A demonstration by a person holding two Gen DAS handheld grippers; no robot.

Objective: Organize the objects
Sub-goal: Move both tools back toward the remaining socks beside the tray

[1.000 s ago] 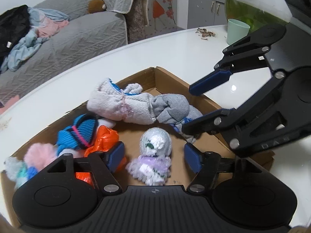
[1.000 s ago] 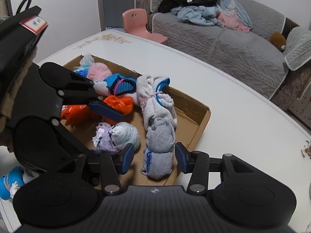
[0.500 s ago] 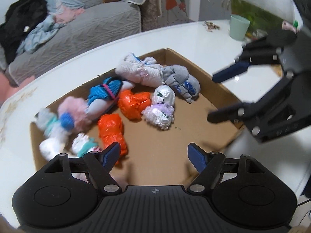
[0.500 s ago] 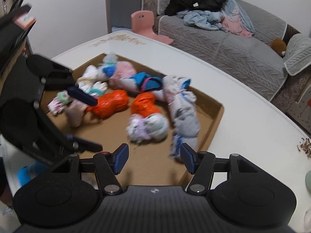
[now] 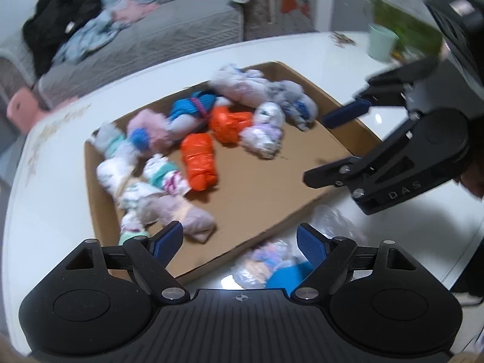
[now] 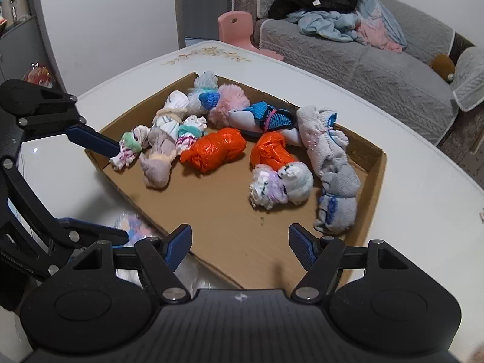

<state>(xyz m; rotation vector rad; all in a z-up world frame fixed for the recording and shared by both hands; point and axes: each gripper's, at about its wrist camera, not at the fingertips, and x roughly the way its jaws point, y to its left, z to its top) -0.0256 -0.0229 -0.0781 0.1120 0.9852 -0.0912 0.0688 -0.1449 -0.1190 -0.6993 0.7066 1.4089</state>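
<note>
A shallow cardboard tray (image 6: 376, 178) on the white table holds several rolled sock bundles: two orange ones (image 6: 213, 149), a blue one (image 6: 272, 116), a long grey one (image 6: 331, 163), a white-lilac one (image 6: 281, 184). The tray also shows in the left wrist view (image 5: 272, 178). My left gripper (image 5: 240, 243) is open and empty above the tray's near edge; it also shows in the right wrist view (image 6: 115, 193). My right gripper (image 6: 240, 245) is open and empty over the tray's near side; it also shows in the left wrist view (image 5: 329, 148). More bundles in a clear bag (image 5: 272, 260) lie on the table outside the tray.
A grey sofa (image 6: 378, 66) with heaped clothes stands behind the table, with a pink child's chair (image 6: 239, 31) beside it. A pale green cup (image 5: 382, 42) and a fish bowl stand at the table's far right. The table edge runs close on the left.
Both grippers have pulled back and up from the tray, so the whole tray shows. The left view now reaches the bagged bundles outside the tray. Both stay open.
</note>
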